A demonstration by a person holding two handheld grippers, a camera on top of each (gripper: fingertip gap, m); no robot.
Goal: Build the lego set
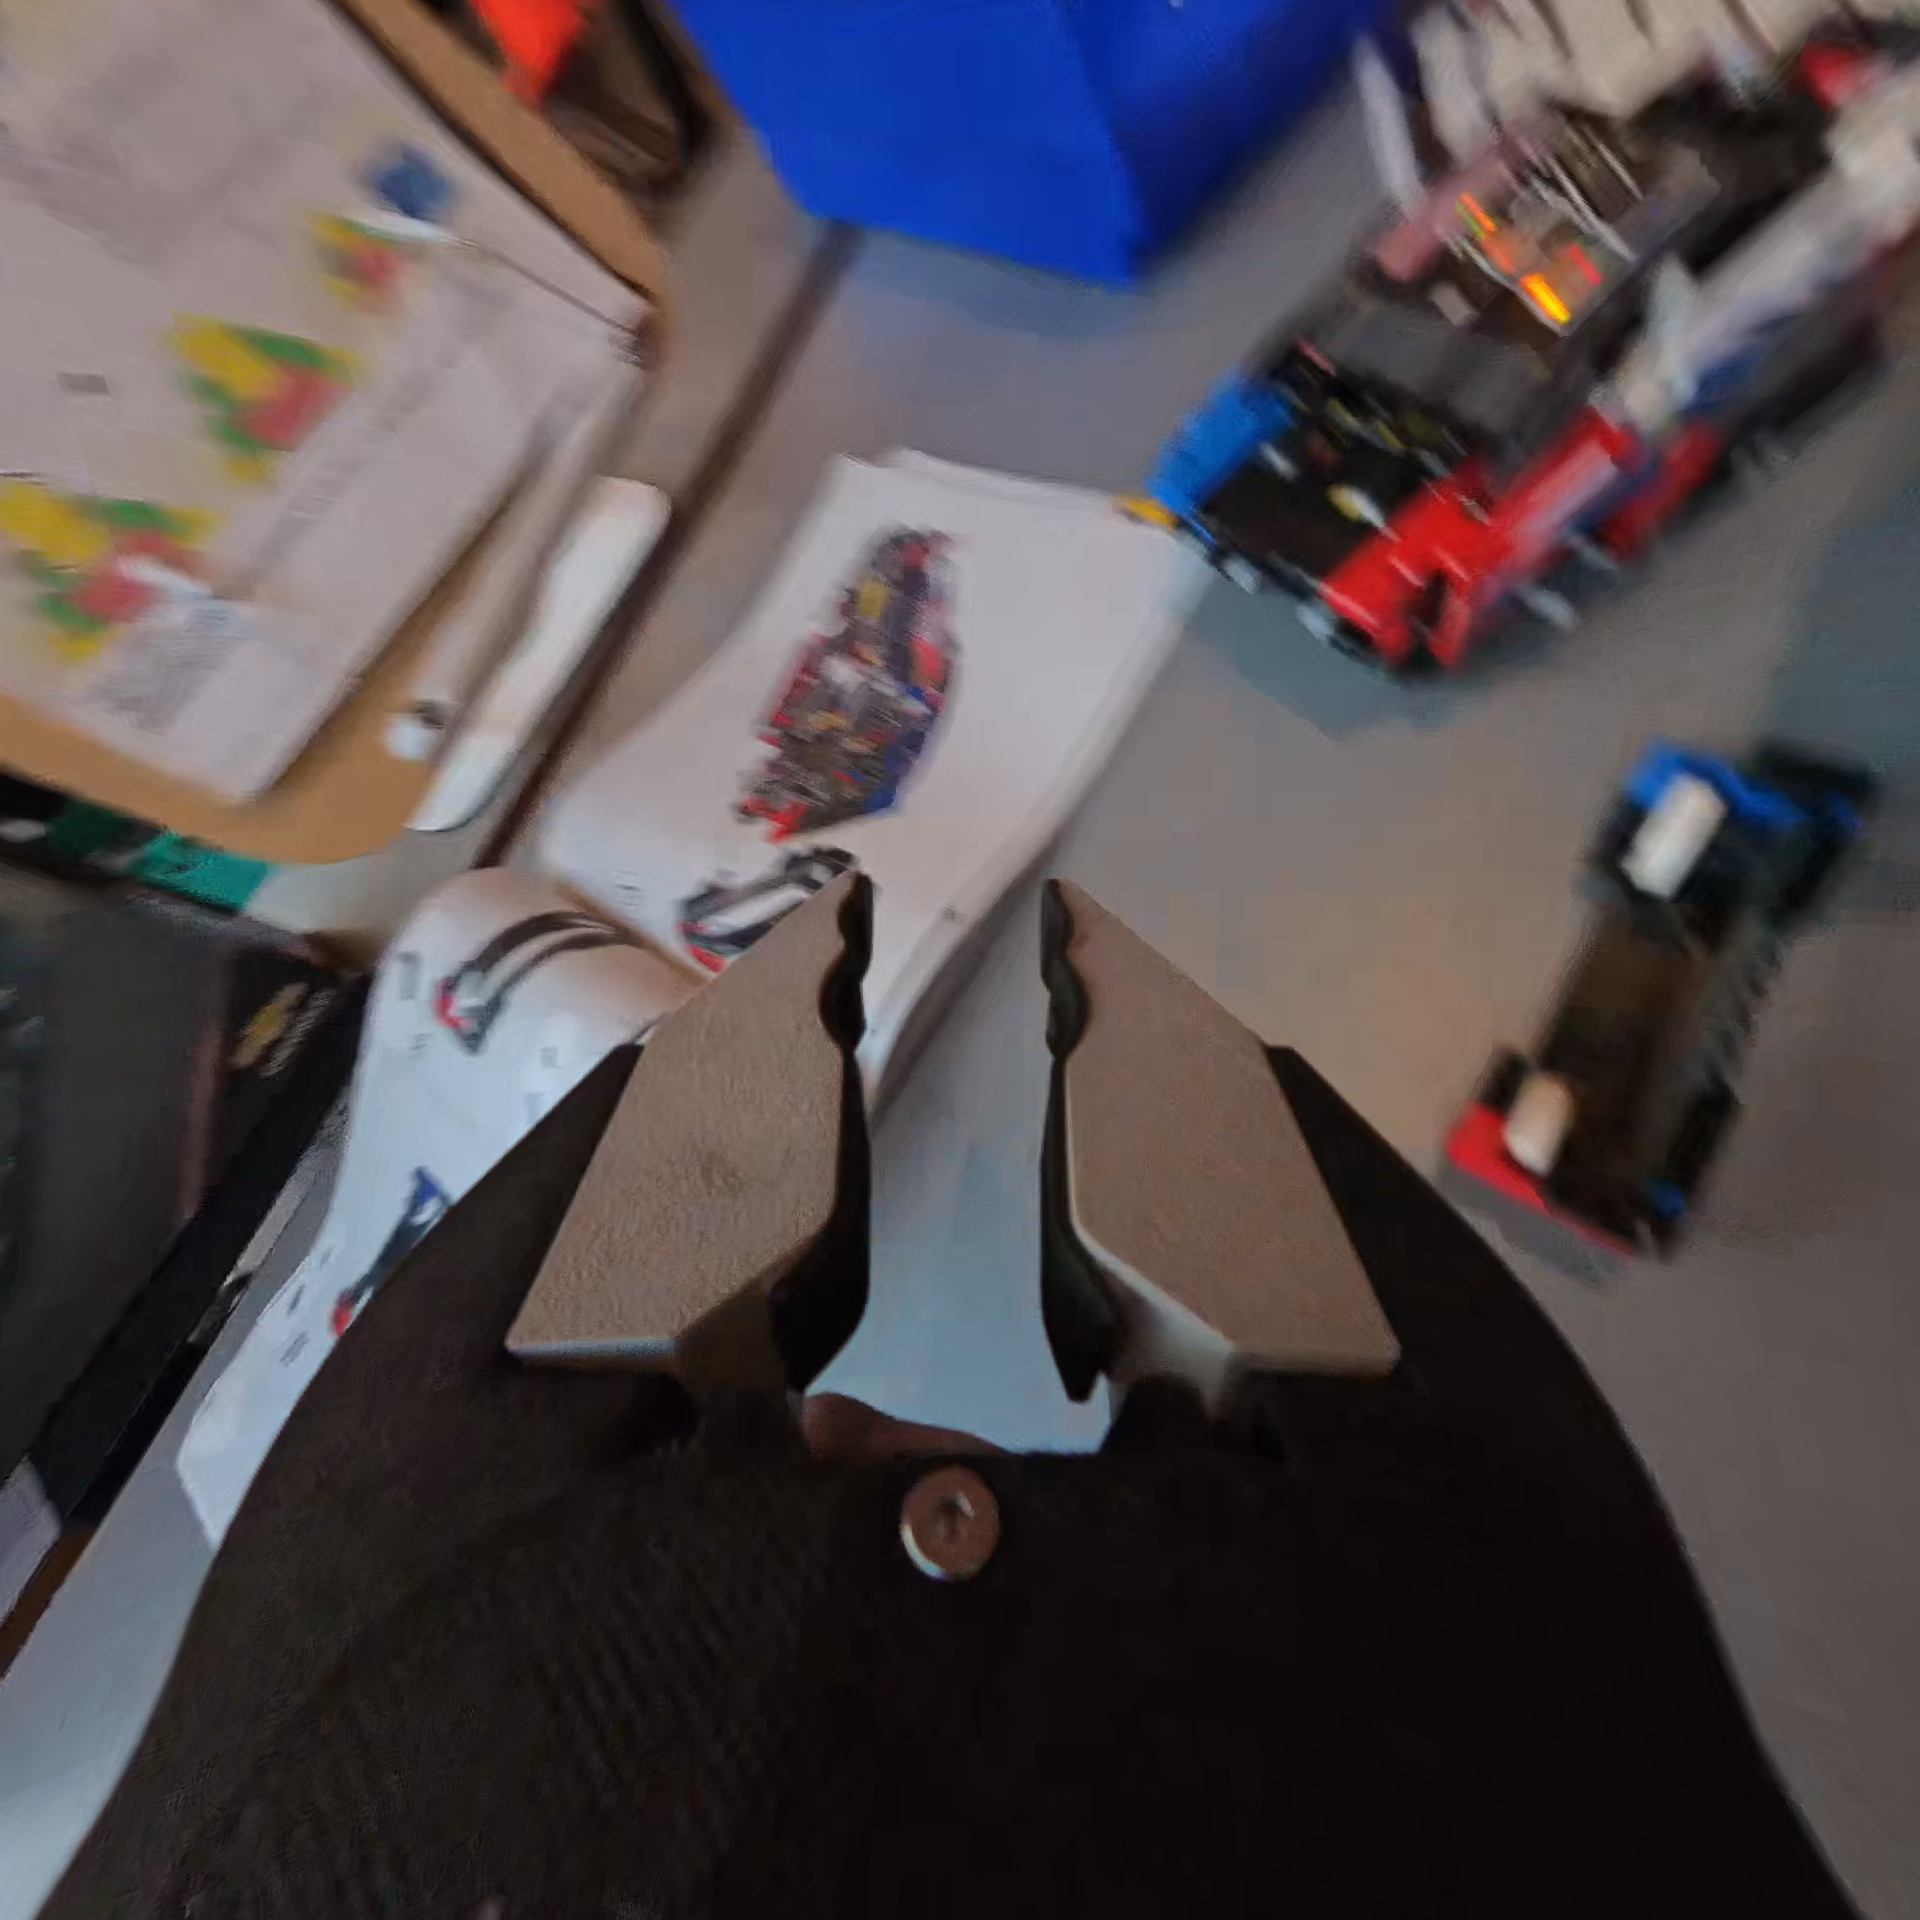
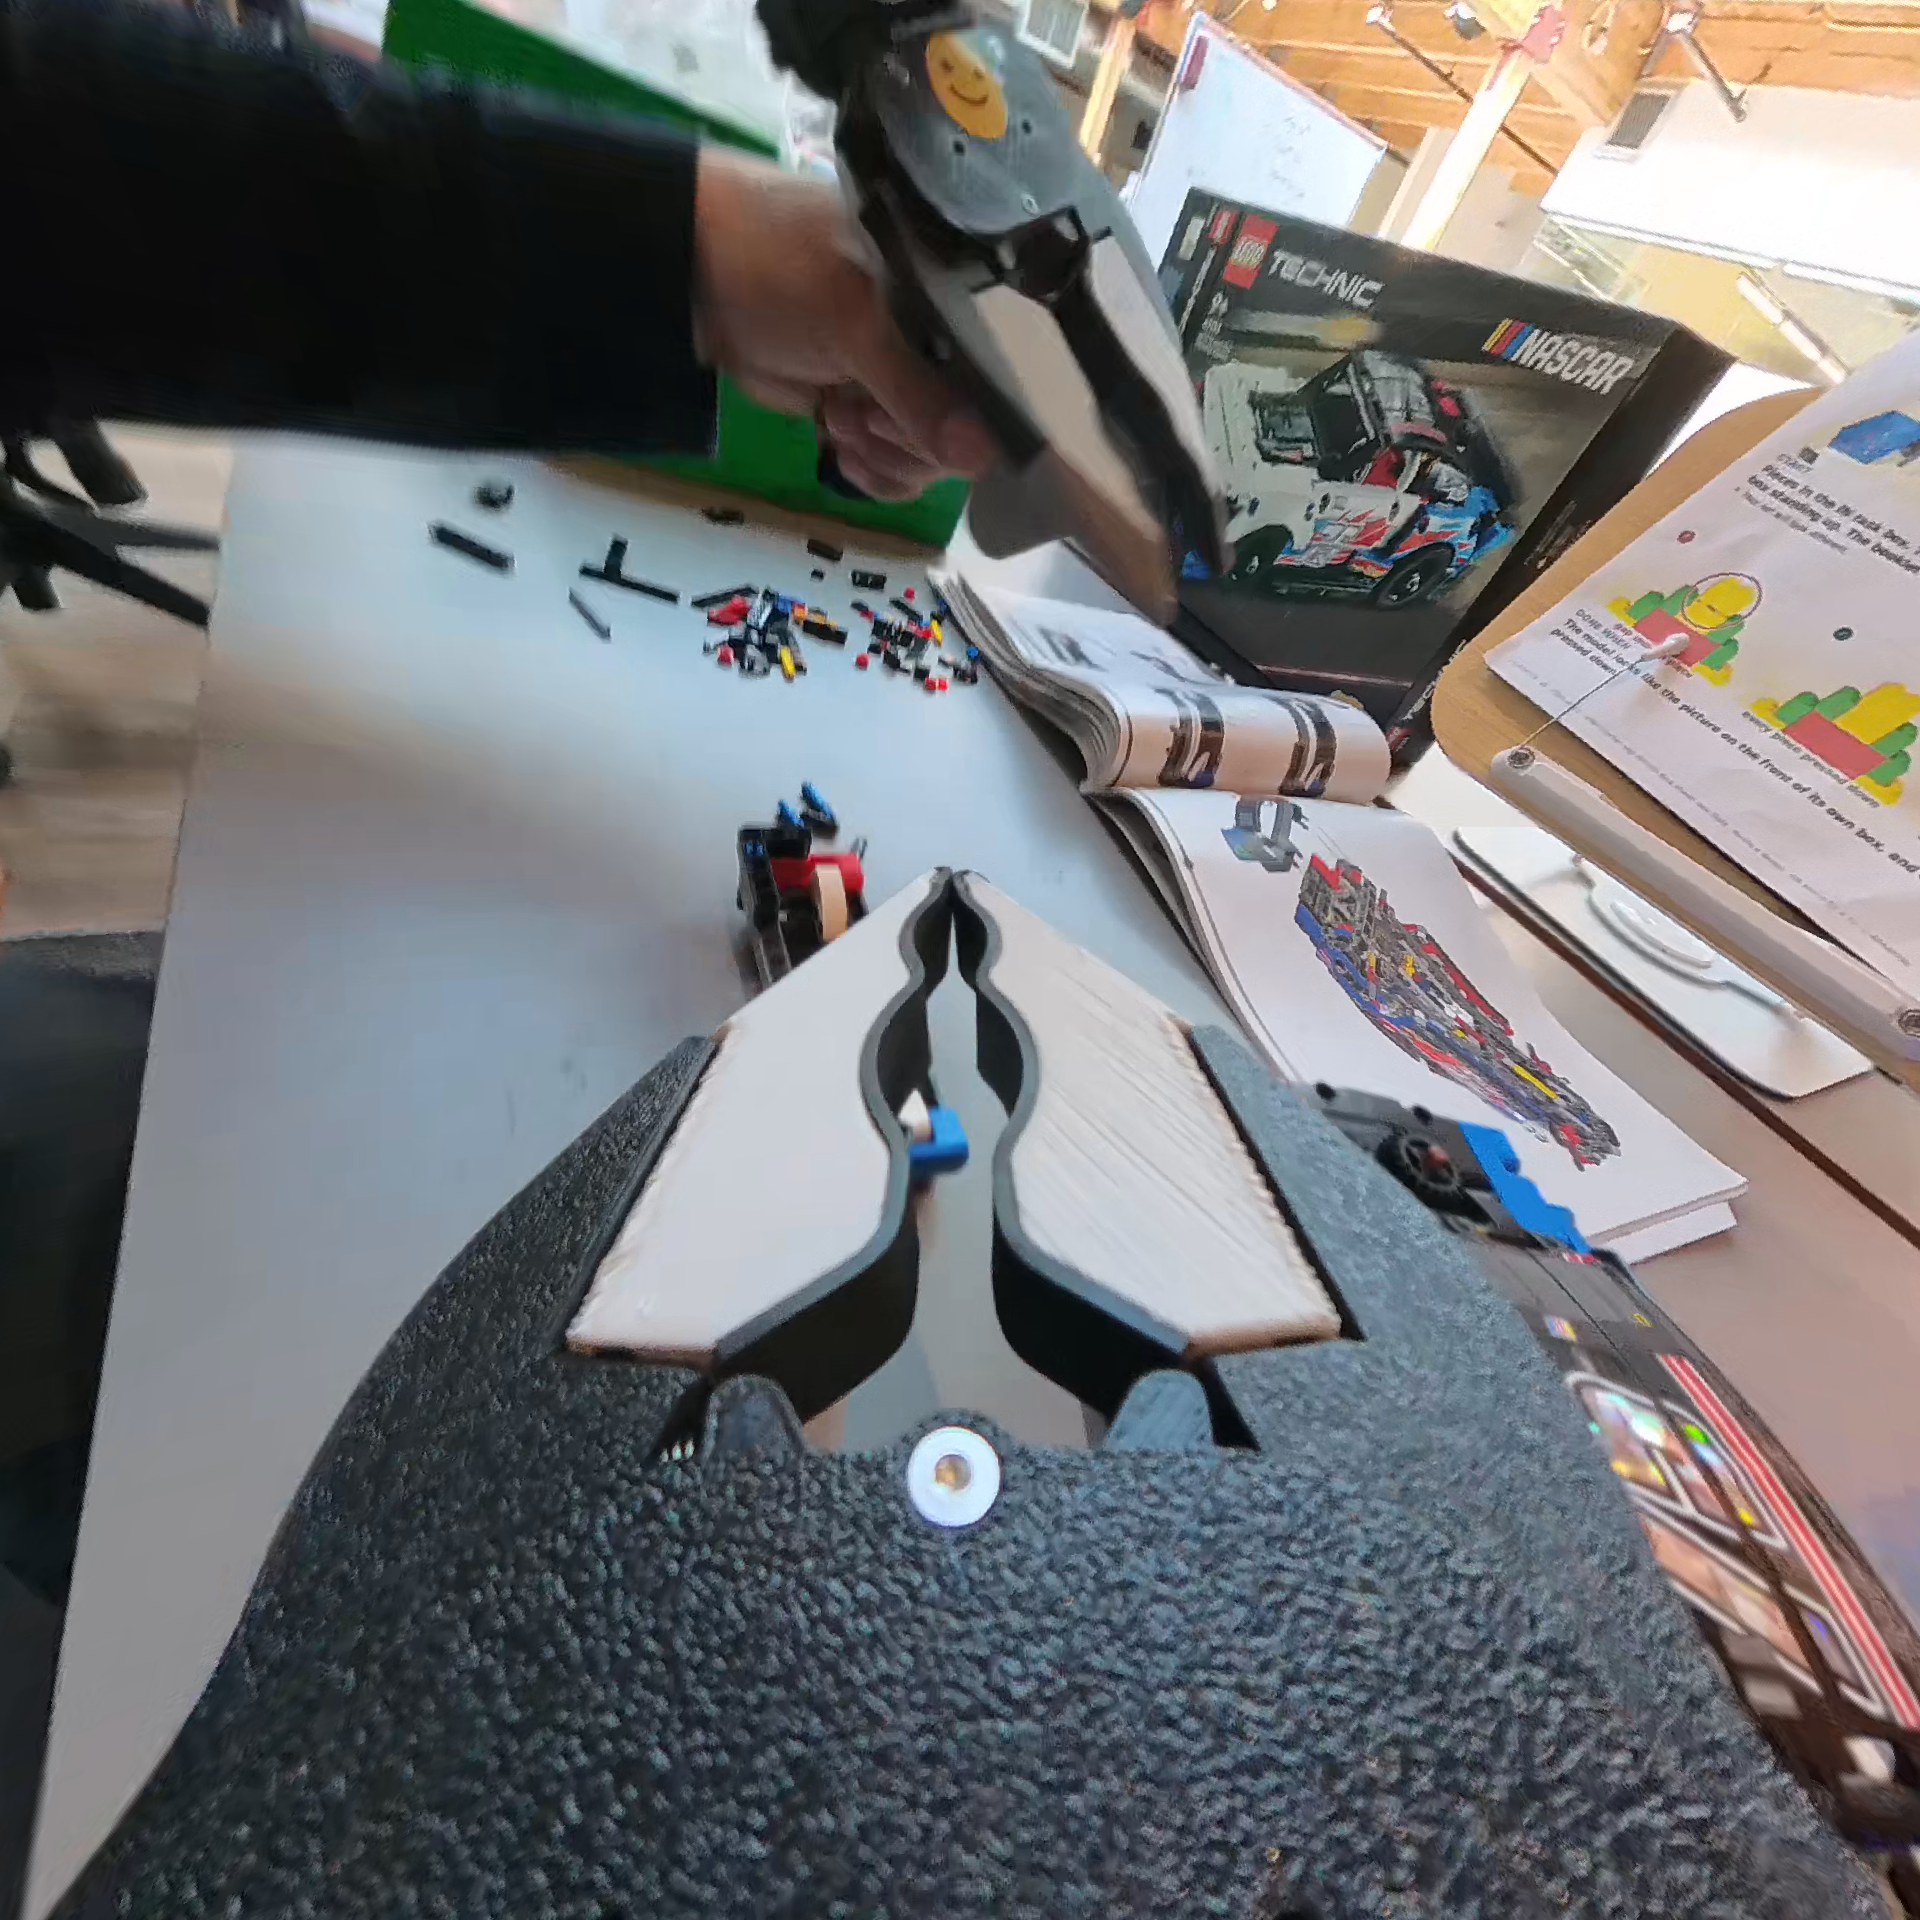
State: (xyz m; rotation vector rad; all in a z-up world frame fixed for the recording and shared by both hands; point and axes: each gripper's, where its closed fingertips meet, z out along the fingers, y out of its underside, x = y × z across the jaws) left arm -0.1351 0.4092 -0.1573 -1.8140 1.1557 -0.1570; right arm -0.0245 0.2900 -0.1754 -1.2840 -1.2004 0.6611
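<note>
**Two claws over the brick table, one parted, one pinched**

The left claw [image 1: 954,914] hangs with its fingers parted and nothing between them; its view is smeared. Just beyond its tips lies the open booklet [image 1: 894,665], and off to its right sit the half-built car [image 1: 1455,499] and a smaller block of bricks [image 1: 1662,966].

Only the right wrist view shows the rest. The right claw [image 2: 951,883] has its tips pressed together, with no piece visibly gripped there. A small blue piece [image 2: 938,1143] shows through the gap farther back. Just past its tips to the left stands the small block, and far ahead lie loose pieces [image 2: 821,634] on the white table [image 2: 416,935]. Ahead right stands the set's box [image 2: 1455,436], with the left claw held in a hand [image 2: 821,353] above the booklet.
</note>
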